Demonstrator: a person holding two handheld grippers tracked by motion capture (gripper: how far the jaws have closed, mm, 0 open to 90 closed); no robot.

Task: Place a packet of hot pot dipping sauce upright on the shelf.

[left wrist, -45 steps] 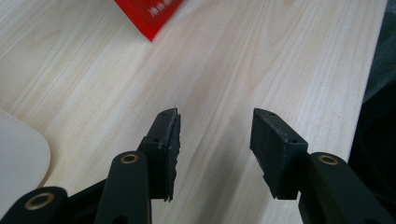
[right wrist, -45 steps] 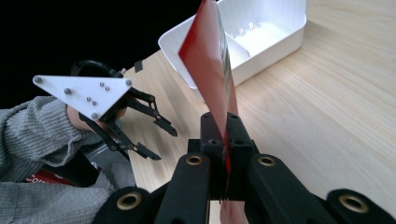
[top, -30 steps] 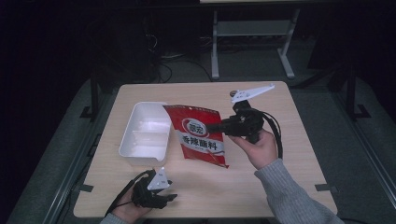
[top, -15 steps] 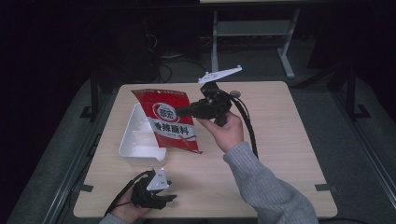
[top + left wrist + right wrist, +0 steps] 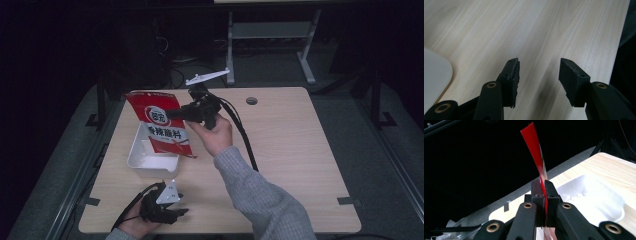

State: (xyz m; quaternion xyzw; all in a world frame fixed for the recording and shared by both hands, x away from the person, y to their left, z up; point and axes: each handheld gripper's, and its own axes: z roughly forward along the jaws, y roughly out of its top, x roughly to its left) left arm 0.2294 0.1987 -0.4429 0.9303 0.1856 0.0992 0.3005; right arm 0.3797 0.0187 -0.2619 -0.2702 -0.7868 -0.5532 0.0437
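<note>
Grippers first, starting at the left: your left gripper (image 5: 167, 212) rests at the near left edge of the table (image 5: 300, 150), held in your left hand (image 5: 131, 226). In the left gripper view its 2 black jaws stand well apart with bare wood between them (image 5: 539, 75), and a rounded white corner of the tray (image 5: 435, 75) shows at the left edge.

Just beyond that gripper, toward the far side, the white plastic tray (image 5: 150, 162) sits on the left part of the table. The red seasoning pouch (image 5: 160, 122) hangs in the air above the tray's far end, upright and a little tilted, its printed face turned toward you and its lower edge over the tray's inside.

To the right of the pouch, your right gripper (image 5: 175, 114) points left and is clamped on the pouch's right edge. The right gripper view confirms it: both jaws are pressed together on the thin red pouch (image 5: 537, 157), which stands edge-on above them, with the tray (image 5: 599, 200) lying beyond on the wood. Your right hand (image 5: 215, 135) grips the handle, and the grey sleeve (image 5: 255, 200) runs back toward the near edge.
</note>
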